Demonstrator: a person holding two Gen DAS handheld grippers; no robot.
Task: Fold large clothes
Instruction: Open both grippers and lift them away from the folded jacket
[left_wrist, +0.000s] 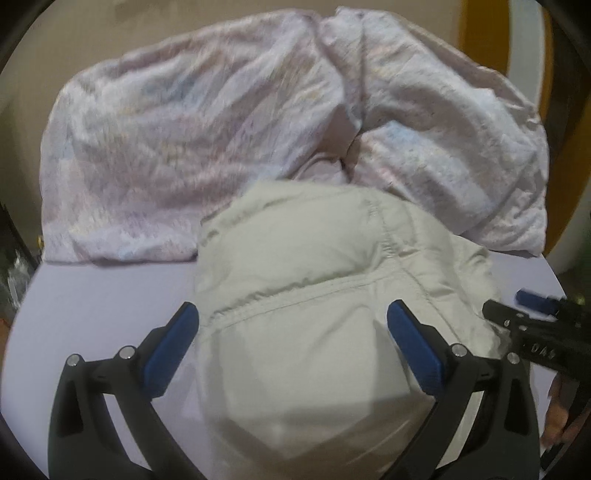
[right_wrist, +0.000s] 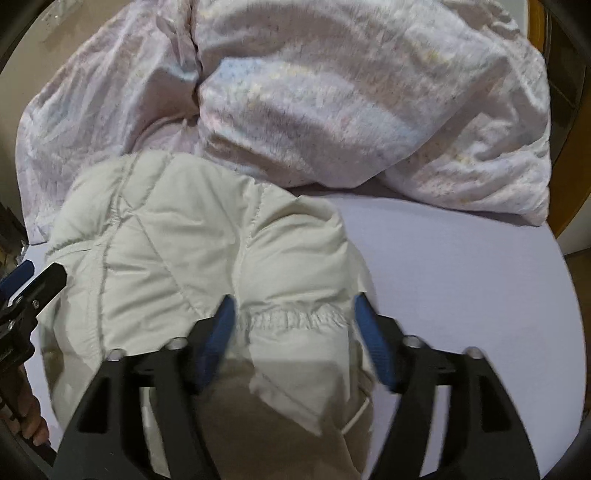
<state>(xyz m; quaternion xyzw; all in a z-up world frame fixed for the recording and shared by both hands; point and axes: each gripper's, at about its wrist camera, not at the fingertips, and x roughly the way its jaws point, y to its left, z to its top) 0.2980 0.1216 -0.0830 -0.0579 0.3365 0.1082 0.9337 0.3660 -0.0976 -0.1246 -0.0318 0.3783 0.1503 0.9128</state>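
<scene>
Both tools, left and right, gape unclasping above my folded cream quilted puffer jacket, letting it settle on the lilac bed.

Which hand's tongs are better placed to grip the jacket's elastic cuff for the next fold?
Right, probably. The right tongs stand open astride the gathered elastic cuff of the puffer jacket. The left tongs are open over a plain quilted panel, with no edge between them.

Small pale lettering stands on the black body of the right gripper, too blurred to read; no other text legible.
</scene>
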